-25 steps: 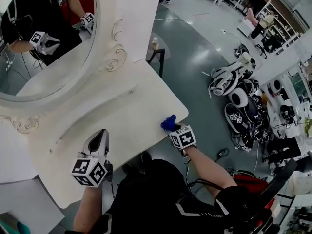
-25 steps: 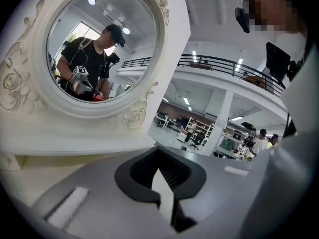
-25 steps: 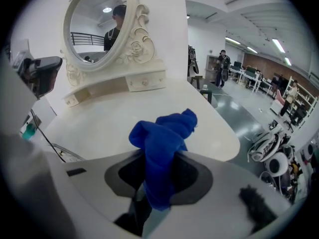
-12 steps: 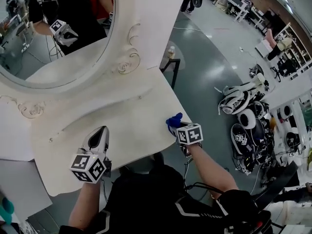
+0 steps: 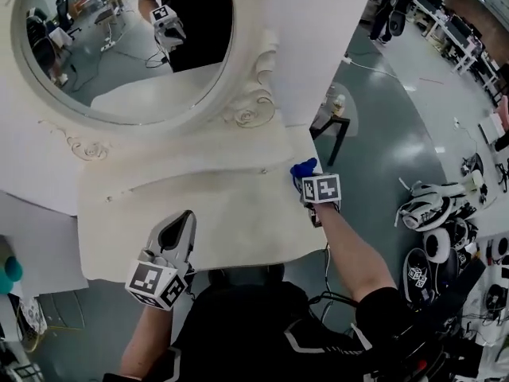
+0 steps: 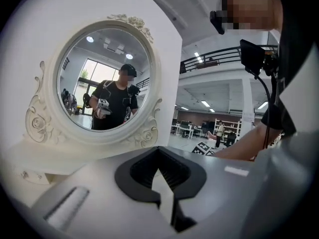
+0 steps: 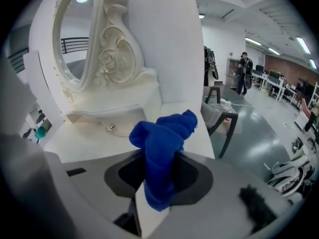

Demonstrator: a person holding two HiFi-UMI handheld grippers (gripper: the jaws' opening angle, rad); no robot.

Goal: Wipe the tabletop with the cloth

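1. Jaws of your right gripper (image 7: pixel 155 195) are clamped on the blue cloth (image 7: pixel 163 158); they pinch it low down, so its bunched upper end stands out past the fingertips and a short tail hangs back toward the camera.
2. Your left gripper (image 6: pixel 168 195) has its jaws brought together with nothing between them; the ribbed pads sit empty.
3. From the head view, your right gripper (image 5: pixel 310 180) holds the cloth (image 5: pixel 302 168) below and to the right of the mirror (image 5: pixel 119 38), at the right-hand edge of the tabletop (image 5: pixel 215 205); you cannot tell from any view whether the cloth presses on the surface or sits just above it.
4. Your left gripper (image 5: pixel 184 223) sits straight below the mirror, over the front edge of the tabletop, well apart from the cloth; its tips point up toward the mirror.
5. Just below the mirror a raised shelf step curves across the back of the tabletop (image 7: pixel 94 143); a small metal knob (image 7: pixel 109 128) shows on its front face.
6. Your mirror (image 6: pixel 104 78) is oval and upright, set in a white carved frame with scrolls at its lower corners; its glass shows a person in black holding a gripper.
7. Right of the mirror, beyond the tabletop's edge, a dark stool (image 5: pixel 336 130) stands on the grey floor (image 5: pixel 398 102) with a small cup (image 5: pixel 339 102) on top.
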